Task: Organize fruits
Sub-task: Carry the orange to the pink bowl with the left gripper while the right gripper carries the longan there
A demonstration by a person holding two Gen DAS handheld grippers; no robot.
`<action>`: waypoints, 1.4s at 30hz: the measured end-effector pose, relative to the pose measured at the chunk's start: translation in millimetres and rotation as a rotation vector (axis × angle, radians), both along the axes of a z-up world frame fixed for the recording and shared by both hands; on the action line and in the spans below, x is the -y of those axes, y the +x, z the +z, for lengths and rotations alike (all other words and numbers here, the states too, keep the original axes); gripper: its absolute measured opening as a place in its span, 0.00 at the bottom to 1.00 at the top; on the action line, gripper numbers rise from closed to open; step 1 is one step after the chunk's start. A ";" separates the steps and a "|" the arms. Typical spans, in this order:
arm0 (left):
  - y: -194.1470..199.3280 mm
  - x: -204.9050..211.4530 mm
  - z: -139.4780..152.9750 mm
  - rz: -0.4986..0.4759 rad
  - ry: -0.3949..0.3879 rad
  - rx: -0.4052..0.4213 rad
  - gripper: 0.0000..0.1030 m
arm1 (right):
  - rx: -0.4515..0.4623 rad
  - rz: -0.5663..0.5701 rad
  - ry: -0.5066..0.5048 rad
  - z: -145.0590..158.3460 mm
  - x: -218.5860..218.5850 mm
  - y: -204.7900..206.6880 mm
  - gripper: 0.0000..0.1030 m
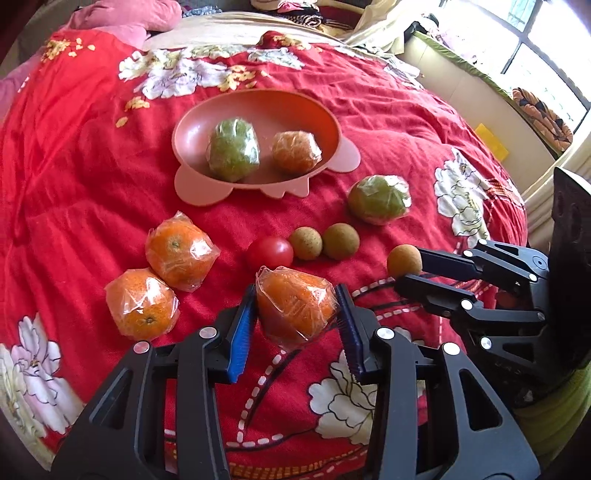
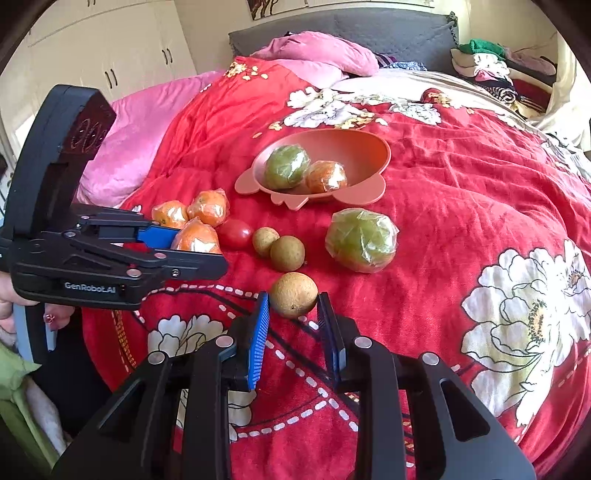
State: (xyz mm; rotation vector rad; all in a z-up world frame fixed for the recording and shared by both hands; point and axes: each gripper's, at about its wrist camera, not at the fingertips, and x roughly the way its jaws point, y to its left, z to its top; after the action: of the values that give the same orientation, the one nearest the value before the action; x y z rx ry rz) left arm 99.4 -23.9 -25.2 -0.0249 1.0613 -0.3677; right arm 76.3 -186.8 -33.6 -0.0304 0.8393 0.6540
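Observation:
A pink bowl [image 1: 192, 125] on the red floral bedspread holds a wrapped green fruit [image 1: 233, 149] and a wrapped orange [image 1: 295, 151]. My left gripper [image 1: 295, 306] is shut on a wrapped orange [image 1: 295, 308] just above the bedspread. My right gripper [image 2: 293, 306] is shut on a small brown round fruit [image 2: 293, 294], also seen in the left wrist view [image 1: 403, 261]. Loose on the bedspread lie two wrapped oranges [image 1: 181, 254] [image 1: 142, 304], a red tomato [image 1: 269, 253], two small brown fruits [image 1: 304, 243] [image 1: 340, 241] and a wrapped green fruit [image 1: 379, 199].
Pink pillows [image 2: 314, 51] and a grey headboard [image 2: 332, 29] lie at the far end of the bed. A pile of clothes [image 2: 491, 66] sits at the far right. White cupboards [image 2: 110, 48] stand to the left. The bed's edge falls off near the window [image 1: 535, 55].

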 end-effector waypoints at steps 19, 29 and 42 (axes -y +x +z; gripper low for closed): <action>10.9 -2.4 37.8 0.014 -0.006 0.066 0.33 | 0.049 -0.011 0.052 23.8 9.2 6.2 0.25; 32.0 -5.0 52.1 0.017 0.001 0.090 0.33 | 0.078 -0.029 0.061 39.3 12.4 23.6 0.25; 65.1 0.1 60.7 -0.006 0.007 0.102 0.33 | 0.101 -0.043 0.071 52.2 9.1 53.1 0.25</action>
State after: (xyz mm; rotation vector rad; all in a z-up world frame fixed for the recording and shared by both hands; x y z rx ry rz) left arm 164.6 -24.0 35.5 0.0029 0.9618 -0.3670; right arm 129.4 -195.9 18.6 0.0192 0.7168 0.6361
